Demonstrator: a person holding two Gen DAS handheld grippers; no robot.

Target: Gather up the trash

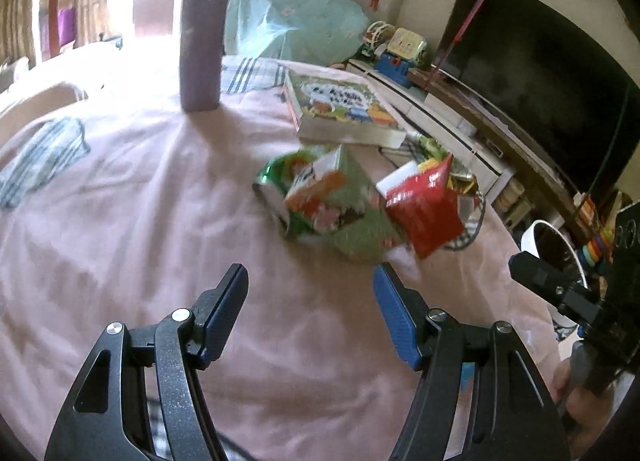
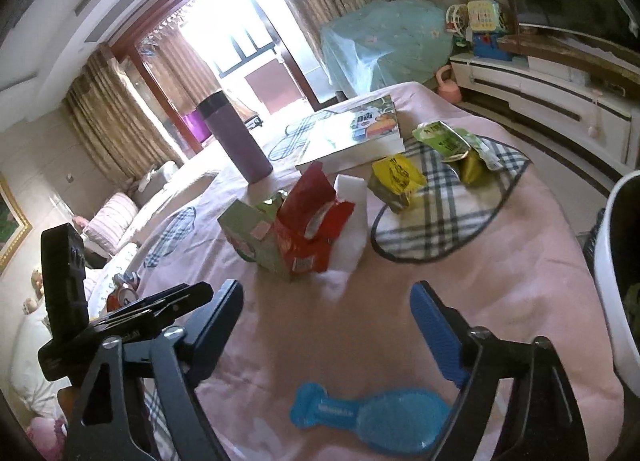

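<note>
The left gripper hung over the pink bedspread with its jaws spread and nothing between them; bare cloth lay under and ahead of the pads. The right gripper was likewise spread wide and empty, touching nothing. No earlier view bears on whether either pair was moving. The trash sat in a loose heap just beyond both grippers: a green carton and a torn red wrapper touching each other, with a white block leaning behind the wrapper in the right view. Farther off, on a plaid patch of the bedspread, lay a yellow packet and a green packet, apart from the heap. A book lay flat behind the trash, and a purple flask stood upright to its left, well clear. A blue plastic scoop lay on the cloth under the right gripper. The bed's edge curved away on the right, where a white bin stood just beside it. Open cloth stretched wide to the left of the heap and between heap and grippers.
</note>
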